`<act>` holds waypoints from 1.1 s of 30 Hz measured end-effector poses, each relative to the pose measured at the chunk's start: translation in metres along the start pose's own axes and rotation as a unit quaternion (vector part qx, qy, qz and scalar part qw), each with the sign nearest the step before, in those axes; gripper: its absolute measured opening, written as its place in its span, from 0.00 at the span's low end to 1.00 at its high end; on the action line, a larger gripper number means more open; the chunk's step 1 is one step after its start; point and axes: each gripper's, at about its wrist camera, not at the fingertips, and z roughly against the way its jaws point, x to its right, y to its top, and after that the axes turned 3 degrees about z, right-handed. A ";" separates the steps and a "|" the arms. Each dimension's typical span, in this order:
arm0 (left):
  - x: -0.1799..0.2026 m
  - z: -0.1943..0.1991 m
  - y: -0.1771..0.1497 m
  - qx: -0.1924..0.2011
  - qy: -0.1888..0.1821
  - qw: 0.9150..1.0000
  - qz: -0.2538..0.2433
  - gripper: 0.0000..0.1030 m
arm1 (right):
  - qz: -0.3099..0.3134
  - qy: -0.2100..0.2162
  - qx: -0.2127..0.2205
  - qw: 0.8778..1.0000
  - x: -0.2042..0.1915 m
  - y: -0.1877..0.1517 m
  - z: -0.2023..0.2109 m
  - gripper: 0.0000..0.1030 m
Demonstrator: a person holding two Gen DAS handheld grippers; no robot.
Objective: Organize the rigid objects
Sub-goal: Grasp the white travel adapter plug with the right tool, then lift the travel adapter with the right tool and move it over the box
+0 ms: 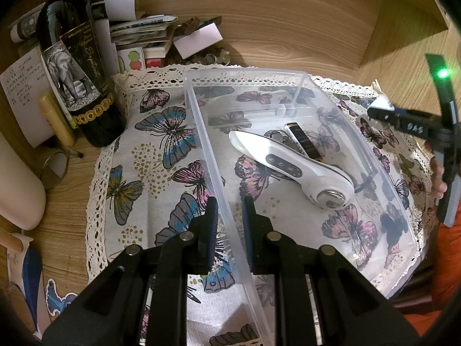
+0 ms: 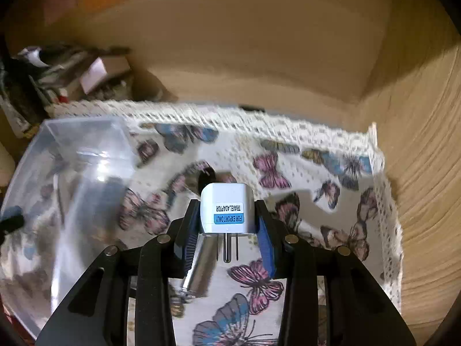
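Left gripper: closed on the near wall of the clear plastic bin, one finger on each side; judged to steady the bin for loading.
Right gripper: clamped on a white travel adapter, held above the butterfly cloth just right of the bin; judged ready to go in.
Adapter: boxy, blue-and-white label, metal pins pointing back at the camera.
Bin contents: white handheld device and a dark, gold-capped stick lying against it.
Beyond: wine bottle on the surface.

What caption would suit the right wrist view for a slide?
Right tongs hold a white travel adaptor above the butterfly cloth, beside the clear plastic bin.
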 end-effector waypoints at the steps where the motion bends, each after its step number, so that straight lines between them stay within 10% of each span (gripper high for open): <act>1: 0.000 0.000 0.000 0.000 0.000 1.000 0.000 0.17 | 0.003 0.002 0.007 1.000 -0.001 0.003 0.006 0.33; 19: 0.000 0.002 0.000 0.003 0.000 1.000 0.000 0.17 | 0.075 0.072 0.091 0.990 -0.070 0.036 0.054 0.33; 33: 0.000 0.002 0.000 0.004 0.000 1.000 0.000 0.16 | 0.157 0.137 0.023 0.978 -0.139 0.016 0.029 0.33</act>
